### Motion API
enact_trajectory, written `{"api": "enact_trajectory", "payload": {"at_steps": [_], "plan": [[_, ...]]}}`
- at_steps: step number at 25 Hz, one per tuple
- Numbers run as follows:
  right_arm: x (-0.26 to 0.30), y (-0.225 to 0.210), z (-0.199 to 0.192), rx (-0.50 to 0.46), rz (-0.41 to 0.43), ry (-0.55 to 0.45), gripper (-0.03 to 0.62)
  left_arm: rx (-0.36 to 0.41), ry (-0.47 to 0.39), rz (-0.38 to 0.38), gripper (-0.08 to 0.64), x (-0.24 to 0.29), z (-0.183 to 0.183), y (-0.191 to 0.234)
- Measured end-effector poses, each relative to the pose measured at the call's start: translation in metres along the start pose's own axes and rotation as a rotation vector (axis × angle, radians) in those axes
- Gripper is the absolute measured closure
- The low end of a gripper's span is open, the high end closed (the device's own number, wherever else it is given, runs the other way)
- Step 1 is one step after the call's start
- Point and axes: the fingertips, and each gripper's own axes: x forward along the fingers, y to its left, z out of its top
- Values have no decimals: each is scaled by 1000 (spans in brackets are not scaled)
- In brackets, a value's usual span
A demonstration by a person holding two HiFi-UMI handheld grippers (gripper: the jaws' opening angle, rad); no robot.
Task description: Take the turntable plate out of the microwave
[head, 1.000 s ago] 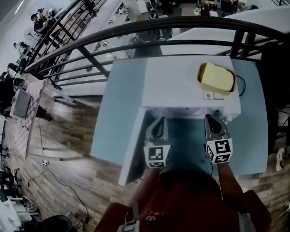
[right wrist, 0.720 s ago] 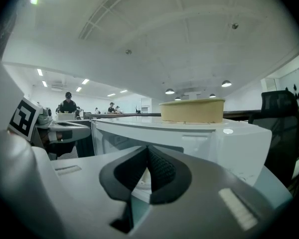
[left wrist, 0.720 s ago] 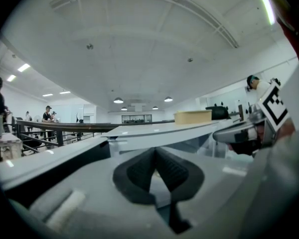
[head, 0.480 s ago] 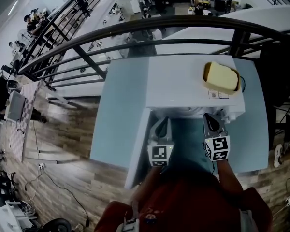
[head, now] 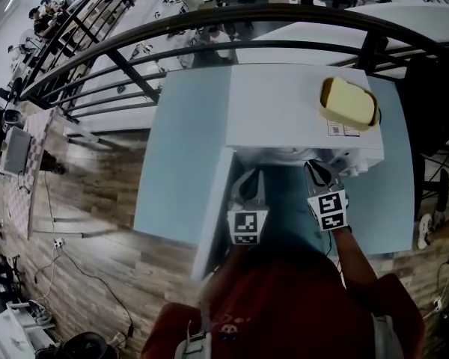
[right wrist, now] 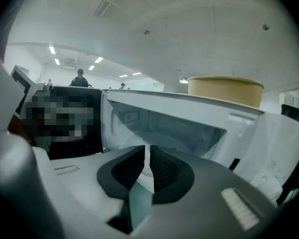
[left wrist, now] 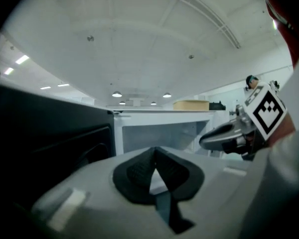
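Note:
The white microwave [head: 299, 118] stands on a light blue table with its door [head: 213, 208] swung open to the left. In the right gripper view a pale rounded shape [right wrist: 162, 139] lies on the cavity floor; I cannot tell if it is the turntable plate. My left gripper [head: 248, 179] sits just before the opening beside the door, shut and empty [left wrist: 155, 152]. My right gripper [head: 314, 169] is at the right side of the opening. Its jaws [right wrist: 147, 149] have just been opening and stand slightly apart, with nothing between them.
A tan bowl [head: 349, 102] rests on top of the microwave at its right end. The table [head: 183, 163] stands against a dark railing [head: 284, 40], with wooden floor [head: 97, 223] to the left. The dark door [left wrist: 45, 143] fills the left of the left gripper view.
The right gripper has shifted a little left and closer to the microwave's opening. The left gripper stays close beside the door. The head view has tilted slightly.

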Motion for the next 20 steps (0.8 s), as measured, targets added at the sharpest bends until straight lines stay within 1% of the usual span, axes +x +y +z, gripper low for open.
{"api": "enact_trajectory", "payload": {"at_steps": [2, 6, 12, 15, 20], "plan": [[9, 9, -6, -47, 25, 36, 540, -2, 7, -3, 560, -1, -4, 1], [30, 25, -21, -167, 63, 97, 508, -10, 18, -3, 560, -3, -14, 4], [58, 37, -39, -308, 96, 175, 492, -20, 35, -8, 560, -2, -27, 9], [72, 40, -52, -373, 125, 222, 491, -27, 41, -8, 560, -1, -32, 9], [91, 42, -66, -510, 152, 285, 482, -42, 43, -7, 560, 3, -36, 13]]}}
